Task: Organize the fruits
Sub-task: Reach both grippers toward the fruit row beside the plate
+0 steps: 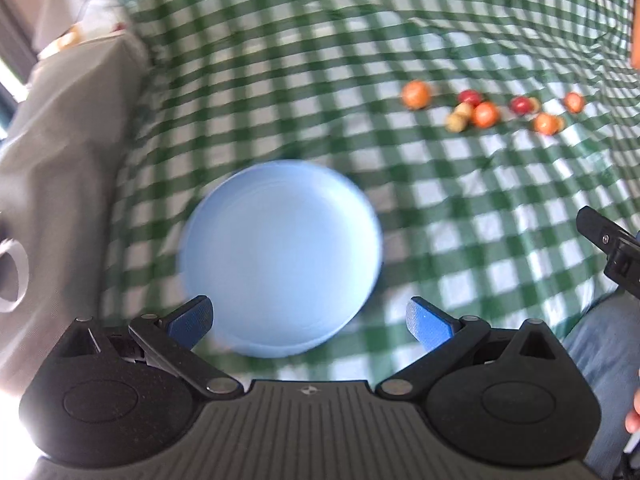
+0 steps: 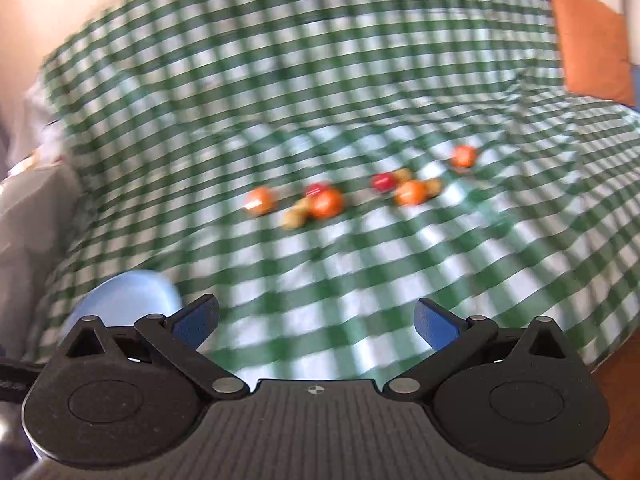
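Note:
A pale blue plate lies empty on the green checked cloth, right in front of my left gripper, which is open with nothing between its blue fingers. Several small fruits, orange, red and yellowish, sit in a loose group far to the right of the plate. In the right wrist view the same fruits lie ahead on the cloth, well beyond my open, empty right gripper. The blue plate's edge shows at lower left there. Part of the right gripper shows at the left view's right edge.
The checked cloth is creased and covers the whole surface. A grey covered object stands at the left. An orange cushion sits at the far right. A denim-clad leg is at lower right.

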`<state>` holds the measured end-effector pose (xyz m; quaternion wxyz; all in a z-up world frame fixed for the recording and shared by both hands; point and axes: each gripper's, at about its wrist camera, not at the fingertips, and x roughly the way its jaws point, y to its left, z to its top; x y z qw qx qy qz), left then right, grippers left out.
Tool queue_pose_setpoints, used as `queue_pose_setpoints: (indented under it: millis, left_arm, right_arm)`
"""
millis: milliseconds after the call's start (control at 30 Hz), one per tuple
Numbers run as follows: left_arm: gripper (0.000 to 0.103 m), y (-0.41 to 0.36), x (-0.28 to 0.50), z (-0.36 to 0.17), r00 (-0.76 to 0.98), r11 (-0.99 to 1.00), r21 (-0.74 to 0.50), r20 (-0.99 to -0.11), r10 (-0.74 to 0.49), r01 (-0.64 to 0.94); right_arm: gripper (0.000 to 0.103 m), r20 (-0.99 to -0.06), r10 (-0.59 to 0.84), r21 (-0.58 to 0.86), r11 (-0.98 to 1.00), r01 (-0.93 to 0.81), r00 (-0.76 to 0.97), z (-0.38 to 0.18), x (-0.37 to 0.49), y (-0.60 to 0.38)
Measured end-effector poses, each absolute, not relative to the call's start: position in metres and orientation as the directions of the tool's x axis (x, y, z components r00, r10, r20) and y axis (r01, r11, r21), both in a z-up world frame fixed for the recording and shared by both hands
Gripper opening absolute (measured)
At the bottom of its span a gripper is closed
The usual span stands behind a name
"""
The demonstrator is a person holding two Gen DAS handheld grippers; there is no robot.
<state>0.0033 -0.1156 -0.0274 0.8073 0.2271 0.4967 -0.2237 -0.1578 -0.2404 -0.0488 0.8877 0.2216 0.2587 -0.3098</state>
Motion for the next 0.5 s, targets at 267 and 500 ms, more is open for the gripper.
queue_pose_setpoints:
  millis: [267,500]
  left_arm:
    - [0.103,-0.231,0.053,-0.07,0.394,0.773,0.083,-0.891,-0.225,0.629]
    - [0.101,-0.314,0.092,-0.123,0.36,0.718,0.048,-0.887,-0.289,0.694]
  right_arm:
    - [0.102,-0.619,-0.548,0.129,0.636,0.761,0.563,-0.091,-0.124,-0.339]
    - [0.077,-0.664,-0.534,0.094,0.635,0.767,0.523,-0.135,-0.064,-0.42]
